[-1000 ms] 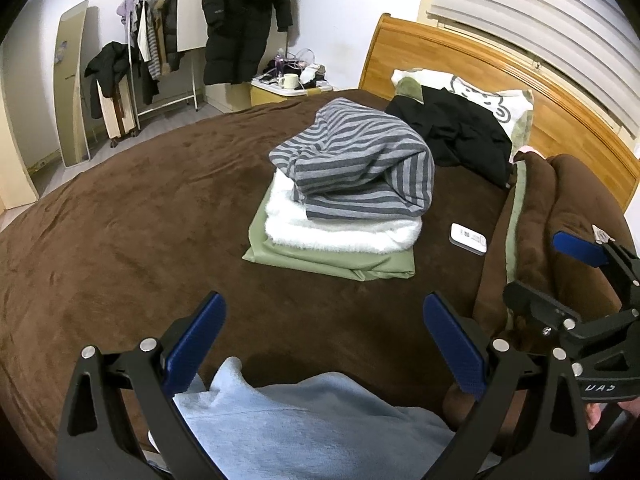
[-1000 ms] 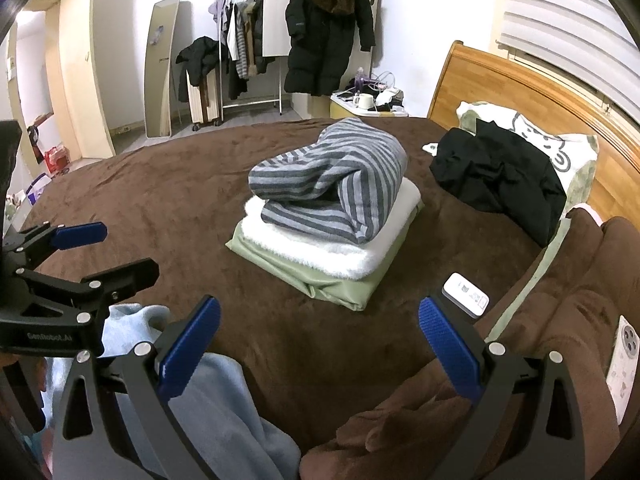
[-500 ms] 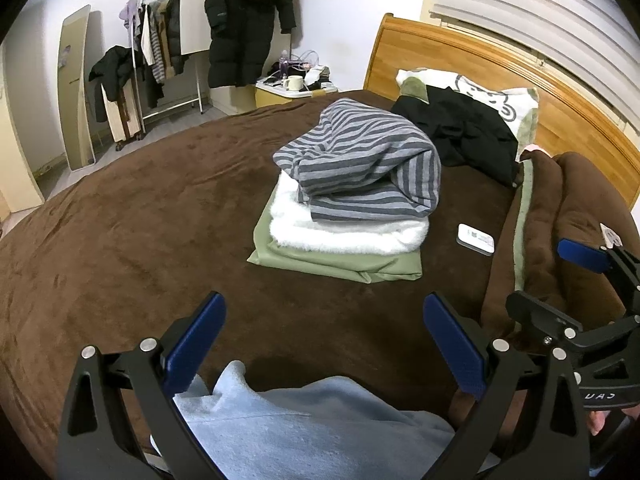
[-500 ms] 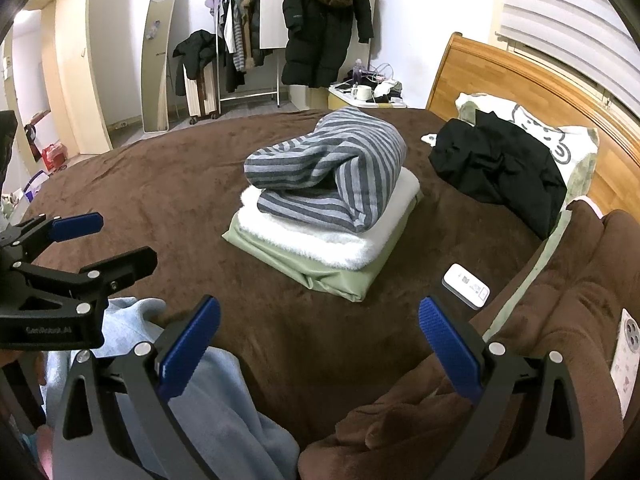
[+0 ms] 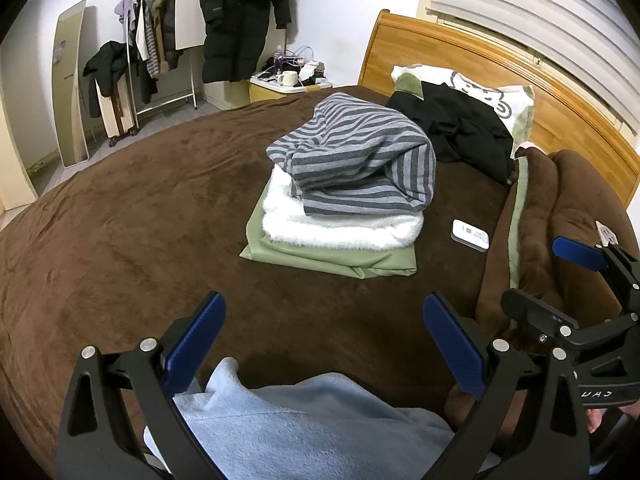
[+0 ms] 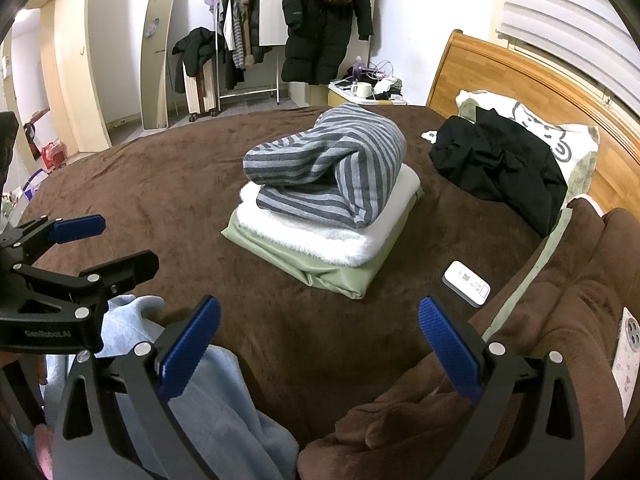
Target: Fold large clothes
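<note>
A light blue fleece garment lies bunched at the near edge of the brown bed, right under both grippers. My left gripper hangs open just above it, nothing between its blue pads. My right gripper is open too, over the bedspread beside the blue garment, and shows at the right of the left wrist view. Mid-bed stands a folded stack: a grey striped garment on a white fluffy one on a green one. A black garment lies unfolded by the pillow.
A white remote lies right of the stack. A rolled brown blanket runs along the right side, with a wooden headboard behind. A clothes rack, a mirror and a bedside table stand beyond the bed.
Both grippers have drifted slightly, so the stack sits a little to the right and lower in view. Both stay open. The clothes have not moved.
</note>
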`<state>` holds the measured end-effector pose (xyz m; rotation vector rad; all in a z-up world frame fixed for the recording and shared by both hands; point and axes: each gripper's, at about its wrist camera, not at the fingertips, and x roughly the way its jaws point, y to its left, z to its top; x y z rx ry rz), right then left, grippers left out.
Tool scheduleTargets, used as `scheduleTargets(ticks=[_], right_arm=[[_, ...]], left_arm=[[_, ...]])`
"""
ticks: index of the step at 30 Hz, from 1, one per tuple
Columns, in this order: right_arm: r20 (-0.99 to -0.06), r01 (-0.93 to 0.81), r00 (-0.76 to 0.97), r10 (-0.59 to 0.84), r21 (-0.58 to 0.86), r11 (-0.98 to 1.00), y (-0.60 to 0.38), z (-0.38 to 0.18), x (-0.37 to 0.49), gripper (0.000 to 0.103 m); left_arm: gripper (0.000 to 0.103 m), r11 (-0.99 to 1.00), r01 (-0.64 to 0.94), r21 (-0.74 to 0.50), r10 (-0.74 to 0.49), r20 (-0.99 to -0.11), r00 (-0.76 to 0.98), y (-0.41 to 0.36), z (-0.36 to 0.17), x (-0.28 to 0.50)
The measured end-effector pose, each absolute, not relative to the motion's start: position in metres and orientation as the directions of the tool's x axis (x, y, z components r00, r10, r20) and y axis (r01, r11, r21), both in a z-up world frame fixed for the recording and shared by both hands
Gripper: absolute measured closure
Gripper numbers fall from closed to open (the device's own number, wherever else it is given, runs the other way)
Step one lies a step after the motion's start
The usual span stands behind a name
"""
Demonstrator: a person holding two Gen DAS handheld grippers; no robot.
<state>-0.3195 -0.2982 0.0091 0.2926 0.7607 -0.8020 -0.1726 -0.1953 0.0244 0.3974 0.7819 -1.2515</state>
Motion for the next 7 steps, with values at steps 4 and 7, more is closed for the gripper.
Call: scheduleTargets(ticks=[4, 7], right_arm=[[-0.711, 0.738, 0.452, -0.539, -0.042, 0.673, -0.2980, 0.0083, -0.3198, 0.005], [-0.711, 0.738, 0.452, -0.538, -0.040, 0.673, -0.2984, 0.0083, -0.3200, 0.005]], left_arm=[[0.007, 0.281, 0.949, -0.146, -0.680, -0.728, 0.089, -0.1974, 0.0188, -0.1755], [0.006, 0.268, 0.953, -0.138, -0.674, -0.734, 0.083, -0.1979, 0.0161, -0.1786]])
